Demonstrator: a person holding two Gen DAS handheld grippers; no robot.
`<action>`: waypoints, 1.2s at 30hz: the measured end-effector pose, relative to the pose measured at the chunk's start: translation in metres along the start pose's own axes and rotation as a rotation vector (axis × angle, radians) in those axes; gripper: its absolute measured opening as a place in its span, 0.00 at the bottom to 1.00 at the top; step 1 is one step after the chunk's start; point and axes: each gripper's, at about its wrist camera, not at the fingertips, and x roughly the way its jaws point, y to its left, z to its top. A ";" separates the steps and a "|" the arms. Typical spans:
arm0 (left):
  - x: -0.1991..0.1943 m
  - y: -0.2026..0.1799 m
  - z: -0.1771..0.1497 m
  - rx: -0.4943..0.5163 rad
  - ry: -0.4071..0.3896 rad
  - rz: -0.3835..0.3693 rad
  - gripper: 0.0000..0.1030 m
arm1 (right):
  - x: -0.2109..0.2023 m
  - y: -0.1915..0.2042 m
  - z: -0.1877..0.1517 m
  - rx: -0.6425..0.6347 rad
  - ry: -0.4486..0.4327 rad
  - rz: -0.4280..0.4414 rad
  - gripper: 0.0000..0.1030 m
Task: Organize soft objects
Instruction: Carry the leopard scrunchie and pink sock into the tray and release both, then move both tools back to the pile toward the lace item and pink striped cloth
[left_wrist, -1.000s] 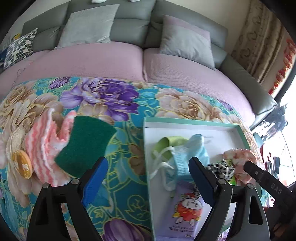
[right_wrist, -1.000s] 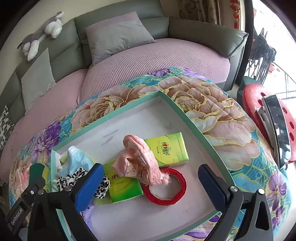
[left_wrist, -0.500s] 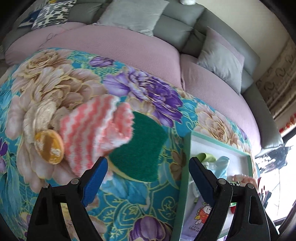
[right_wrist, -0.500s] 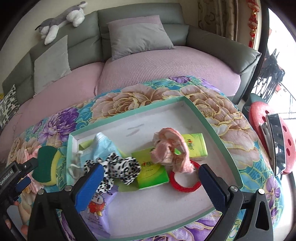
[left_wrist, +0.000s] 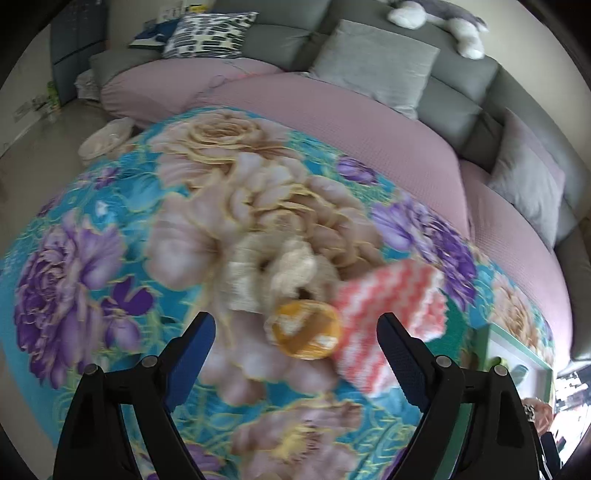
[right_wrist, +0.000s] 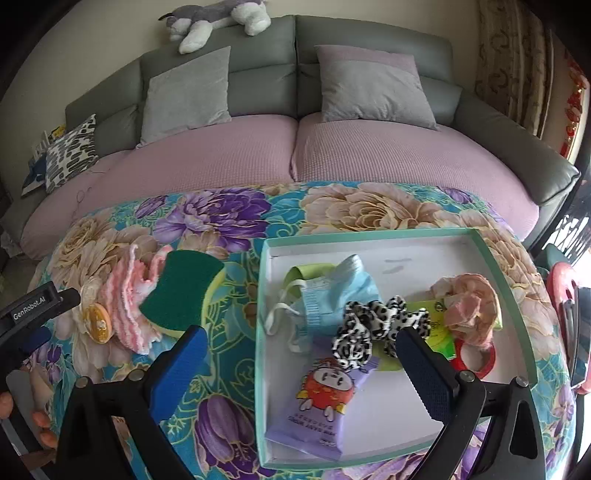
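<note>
Both grippers, left (left_wrist: 295, 350) and right (right_wrist: 295, 365), have fingers spread wide and empty, the left over the yellow puff (left_wrist: 303, 329) and pink cloth (left_wrist: 388, 314) outside the tray (right_wrist: 369, 236), seemingly choosing a pick.

Wide-open left gripper (left_wrist: 295, 332) above orange disc (left_wrist: 304, 329) beside pink striped cloth (left_wrist: 388, 306), floral cover (left_wrist: 92, 240).

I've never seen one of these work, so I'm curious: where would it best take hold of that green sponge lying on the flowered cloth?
Probably by its two long sides near the narrowed middle, coming down from above. The green sponge lies flat on the flowered cloth, its waist pinched inward, which suits two fingers. The pink striped cloth overlaps its left edge, so approach from the free right side, nearer the tray.
</note>
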 end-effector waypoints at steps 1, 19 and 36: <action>-0.002 0.007 0.002 -0.011 -0.005 0.013 0.87 | 0.001 0.007 -0.001 -0.011 0.003 0.009 1.00; -0.013 0.067 0.010 -0.089 -0.022 0.065 0.87 | 0.027 0.094 -0.015 -0.161 0.041 0.111 1.00; 0.006 0.069 0.009 -0.126 0.009 -0.026 0.87 | 0.044 0.121 -0.022 -0.246 0.022 0.113 1.00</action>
